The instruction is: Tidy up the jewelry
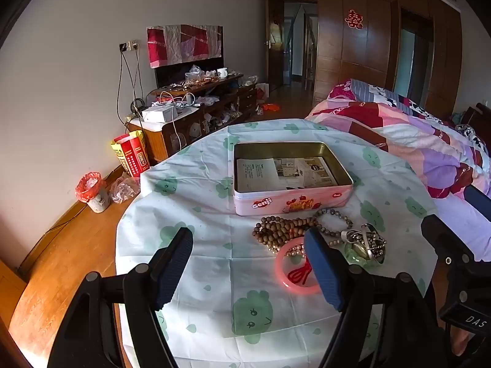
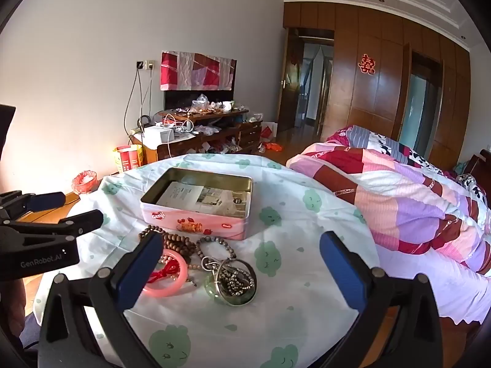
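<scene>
An open pink tin (image 1: 291, 205) (image 2: 196, 225), with papers lying inside, stands on a table under a cloud-print cloth (image 1: 214, 276) (image 2: 307, 276). In front of the tin lies a heap of jewelry: a brown wooden bead string (image 1: 280, 227) (image 2: 178, 240), a grey bead bracelet (image 1: 334, 214) (image 2: 211, 242), a pink bangle (image 1: 288, 279) (image 2: 172, 288) with a red cord, and silver chains on a green piece (image 1: 368, 245) (image 2: 233, 279). My left gripper (image 1: 248, 263) (image 2: 72, 210) is open, left of the heap. My right gripper (image 2: 242, 263) (image 1: 457, 211) is open over the heap's right side. Neither holds anything.
A bed with a patchwork quilt (image 1: 414, 141) (image 2: 414, 190) presses against the table's right side. A cluttered wooden cabinet (image 1: 196, 107) (image 2: 199, 132) stands at the back wall. A small bin (image 1: 92, 190) and red boxes (image 1: 130, 153) sit on the wooden floor at left.
</scene>
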A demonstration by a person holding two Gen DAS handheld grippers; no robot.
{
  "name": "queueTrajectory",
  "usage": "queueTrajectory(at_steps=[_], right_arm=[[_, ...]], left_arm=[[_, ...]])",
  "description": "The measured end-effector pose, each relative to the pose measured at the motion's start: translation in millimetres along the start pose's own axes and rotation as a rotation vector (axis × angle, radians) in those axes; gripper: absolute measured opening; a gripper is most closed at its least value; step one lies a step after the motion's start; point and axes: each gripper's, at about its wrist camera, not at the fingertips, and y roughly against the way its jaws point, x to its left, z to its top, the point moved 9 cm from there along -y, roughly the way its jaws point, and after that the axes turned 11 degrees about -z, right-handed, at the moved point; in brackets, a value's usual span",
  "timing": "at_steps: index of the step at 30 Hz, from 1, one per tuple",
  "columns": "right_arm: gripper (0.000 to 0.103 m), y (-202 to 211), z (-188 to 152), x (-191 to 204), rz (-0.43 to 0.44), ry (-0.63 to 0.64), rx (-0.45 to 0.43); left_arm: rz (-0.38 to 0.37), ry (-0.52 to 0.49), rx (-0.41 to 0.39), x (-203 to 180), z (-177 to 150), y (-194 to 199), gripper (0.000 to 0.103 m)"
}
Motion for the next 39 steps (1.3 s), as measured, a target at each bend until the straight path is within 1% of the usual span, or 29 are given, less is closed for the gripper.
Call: queueTrajectory(at_steps=[1, 3, 8, 10, 16, 33, 35, 39], right_arm=[[0.103, 0.3, 0.6, -0.3, -0.001, -0.001, -0.005], [0.103, 0.5, 0.2, -0.5, 0.003, -0.004, 0.001], [0.103, -1.9, -2.3, 1.1, 0.007, -0.006, 0.012], [0.103, -2.3, -3.4, 1.9, 0.006, -0.003, 0.017], [0.103, -2.5, -3.4, 1.2, 0.005, 0.0, 0.02], [0.103, -3.1, -3.9, 0.0, 0.009, -0.006, 0.03], [0.103, -7.2, -10.0, 0.4, 0.009, -0.009, 0.033], [0.103, -7.6, -10.9, 1.0, 0.009, -0.009, 0.034]], left_arm=[[-0.009, 0.018, 0.027, 0.5, -1.9, -1.8, 0.075], [-0.008, 0.015, 0.016, 0.6, -1.4, -1.4, 0.075], [0.002, 0.011, 0.018, 6.9, -1.5, -4.1, 0.075], [0.002, 0.005, 0.009, 0.9, -0.2, -1.8, 0.075], [0.006, 0.007, 0.001, 5.9, -1.6, -4.1, 0.075], [0.012, 0.008, -0.01, 3.8, 2.8, -0.1, 0.075], [0.01, 0.007, -0.009, 3.7, 2.7, -0.3, 0.075], [0.012, 0.008, -0.011, 4.0, 2.6, 0.1, 0.075]])
